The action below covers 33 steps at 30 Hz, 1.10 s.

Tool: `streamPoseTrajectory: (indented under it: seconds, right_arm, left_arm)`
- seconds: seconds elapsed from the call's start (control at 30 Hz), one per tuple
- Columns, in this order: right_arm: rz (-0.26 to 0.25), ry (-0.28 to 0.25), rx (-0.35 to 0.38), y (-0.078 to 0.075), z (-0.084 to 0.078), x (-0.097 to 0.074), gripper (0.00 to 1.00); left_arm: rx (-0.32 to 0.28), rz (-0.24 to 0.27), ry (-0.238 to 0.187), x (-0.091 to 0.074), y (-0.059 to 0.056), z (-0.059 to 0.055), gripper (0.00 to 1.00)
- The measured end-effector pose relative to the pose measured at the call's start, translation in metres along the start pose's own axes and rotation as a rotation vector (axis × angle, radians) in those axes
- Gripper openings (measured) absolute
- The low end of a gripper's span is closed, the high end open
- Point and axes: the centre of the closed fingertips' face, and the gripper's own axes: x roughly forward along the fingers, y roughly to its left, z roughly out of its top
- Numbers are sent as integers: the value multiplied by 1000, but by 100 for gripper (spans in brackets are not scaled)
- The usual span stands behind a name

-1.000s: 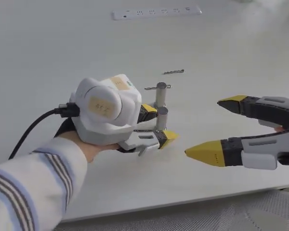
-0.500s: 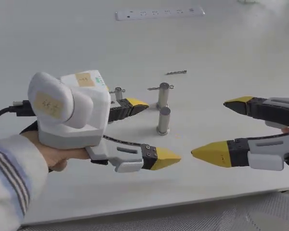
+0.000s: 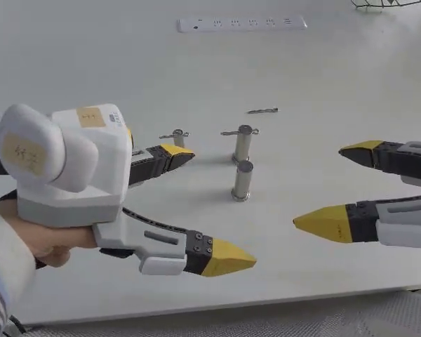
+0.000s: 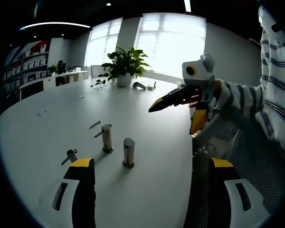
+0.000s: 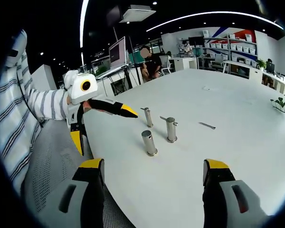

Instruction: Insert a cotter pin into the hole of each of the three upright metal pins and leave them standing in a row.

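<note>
White worktop (image 3: 323, 77) in an open office, w/ a power strip (image 3: 242, 24) nr the far edge and a potted plant (image 4: 123, 66) at the far end in the left gripper view. Three metal pins stand upright mid-worktop. Bare pin (image 3: 243, 181), nearest the person, has nothing thru its top. Middle pin (image 3: 243, 144), just behind it, carries a cotter pin (image 3: 231, 132) crosswise thru its head. Small pin (image 3: 177, 137), off to the left, also has one thru it. A loose cotter pin (image 3: 262, 111) lies flat further back, apart from all three. Left tool (image 3: 223, 207) is held above the worktop by a hand (image 3: 49, 242), jaws spread wide, gripping nothing; its upper tip is nr the small pin, contact can't be told. Right tool (image 3: 318, 186) hovers right of the bare pin, jaws spread too, empty, tips pointing toward the pins. Both tools are apart from the bare pin. Striped sleeve (image 5: 19, 109) at the left in the right gripper view.
</note>
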Motion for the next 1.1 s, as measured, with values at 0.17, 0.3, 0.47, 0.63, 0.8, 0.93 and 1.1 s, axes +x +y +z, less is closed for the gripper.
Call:
streamPoseTrajectory:
  seconds: [0.17, 0.3, 0.47, 0.63, 0.8, 0.93, 1.1]
  right_arm:
    - [5, 15, -31, -7, 5, 0, 83]
    - [14, 32, -97, -14, 11, 1, 78]
    - [7, 41, -154, -29, 25, 4, 75]
    - [-7, 55, -211, -46, 38, 7, 66]
    - [10, 100, -257, -65, 40, 15, 55]
    - [17, 139, -291, -81, 44, 22, 42]
    - [19, 184, -351, -96, 54, 33, 31]
  left_arm:
    - [-19, -12, 16, -5, -5, -6, 99]
    - [-28, 0, 31, -10, -7, -11, 99]
    - [-50, 40, 34, -14, -4, -16, 99]
    - [-53, 61, 40, -18, -3, -21, 99]
    - [-68, 84, 29, -23, -3, -20, 99]
    - [-74, 97, 29, -26, -2, -21, 99]
    - [-88, 114, 27, -29, 1, -23, 99]
